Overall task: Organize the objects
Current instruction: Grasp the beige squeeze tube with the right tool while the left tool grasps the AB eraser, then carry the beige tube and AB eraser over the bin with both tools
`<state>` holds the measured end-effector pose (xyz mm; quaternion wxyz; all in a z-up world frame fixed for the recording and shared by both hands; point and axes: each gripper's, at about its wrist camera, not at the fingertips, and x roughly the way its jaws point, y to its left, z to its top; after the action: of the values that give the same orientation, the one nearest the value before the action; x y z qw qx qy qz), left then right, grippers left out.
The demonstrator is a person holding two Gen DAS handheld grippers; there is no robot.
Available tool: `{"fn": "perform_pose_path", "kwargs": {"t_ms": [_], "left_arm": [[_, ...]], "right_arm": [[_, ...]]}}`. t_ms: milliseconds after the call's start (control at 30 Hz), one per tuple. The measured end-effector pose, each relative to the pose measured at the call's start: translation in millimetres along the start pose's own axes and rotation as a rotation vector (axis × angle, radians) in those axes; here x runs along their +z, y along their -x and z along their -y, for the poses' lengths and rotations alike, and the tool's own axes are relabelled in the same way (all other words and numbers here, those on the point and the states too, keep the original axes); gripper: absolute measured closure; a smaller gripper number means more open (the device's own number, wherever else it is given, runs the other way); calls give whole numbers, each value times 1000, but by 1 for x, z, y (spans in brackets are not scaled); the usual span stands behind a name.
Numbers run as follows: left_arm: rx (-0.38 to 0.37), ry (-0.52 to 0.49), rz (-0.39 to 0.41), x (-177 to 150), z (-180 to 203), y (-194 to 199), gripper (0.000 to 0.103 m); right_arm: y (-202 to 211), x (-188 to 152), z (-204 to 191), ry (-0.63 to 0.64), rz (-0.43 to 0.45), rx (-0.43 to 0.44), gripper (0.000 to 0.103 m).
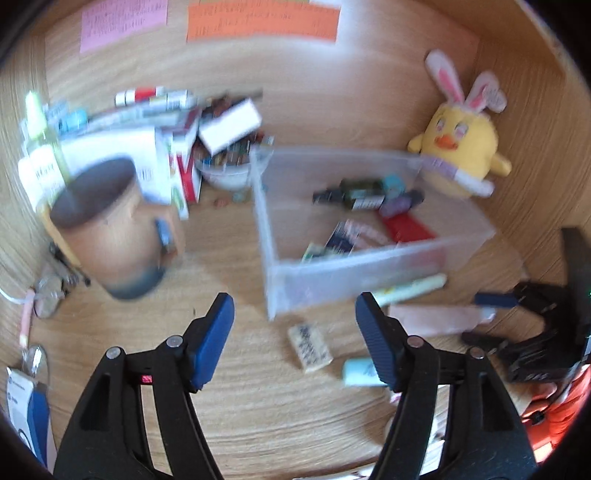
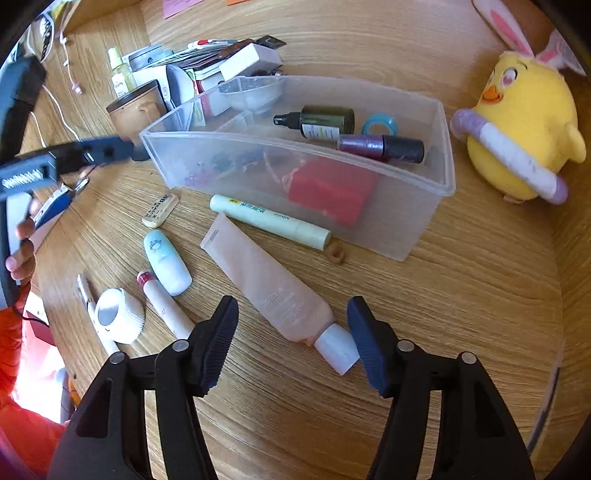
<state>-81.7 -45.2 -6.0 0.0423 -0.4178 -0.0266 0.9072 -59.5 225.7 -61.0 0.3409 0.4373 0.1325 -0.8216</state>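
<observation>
Hovering my released right claw (image 2: 291,341) over the pink tube (image 2: 269,284) near the clear bin (image 2: 424,221), I judge clenching comes next, left claw (image 1: 295,339) empty.

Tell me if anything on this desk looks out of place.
Several toiletries lie loose outside the clear plastic bin: a peach squeeze tube, a pale green tube and a small brown hair tie against the bin's front.

The left wrist view is smeared by motion — the print on the pink note (image 1: 123,24) and orange note (image 1: 262,22) is unreadable. In the right wrist view the plush chick (image 2: 524,125) loses its ears at the top edge, and the frosted bin wall (image 2: 295,173) veils small items — unidentifiable.
</observation>
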Motion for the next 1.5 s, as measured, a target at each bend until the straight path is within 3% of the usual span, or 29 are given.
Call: {"fn": "perform_pose_path", "kwargs": {"t_ms": [133,267,400,433,500,633,867,1000,1500], "left_arm": [[-1,35,-103,-12,-7,-30,35],[-9,47,-150,-19,-9,-48,40],[-27,40,-150,-22,-4,-49,43],[-27,37,-149,-22,-3,-49,43],[-17,21,-143,-23,2,-49,44],[16,-14,-130,-26,10,-49,48],[23,-8,-117,-25,13,-49,73],[18,3,-115,-27,12,-47,79],[40,31,-71,-37,5,-23,80]], "right_arm": [[-4,6,-3,10,1,-6,48],[-10,3,-7,28,-15,-9,62],[-1,-6,-7,27,2,-4,74],[3,-10,-5,22,2,-2,82],[8,-15,-2,6,6,3,84],[18,-30,4,-28,12,-6,85],[31,-48,2,-46,25,-22,85],[30,-54,1,-58,6,-15,82],[50,-68,-8,-95,126,-30,83]]}}
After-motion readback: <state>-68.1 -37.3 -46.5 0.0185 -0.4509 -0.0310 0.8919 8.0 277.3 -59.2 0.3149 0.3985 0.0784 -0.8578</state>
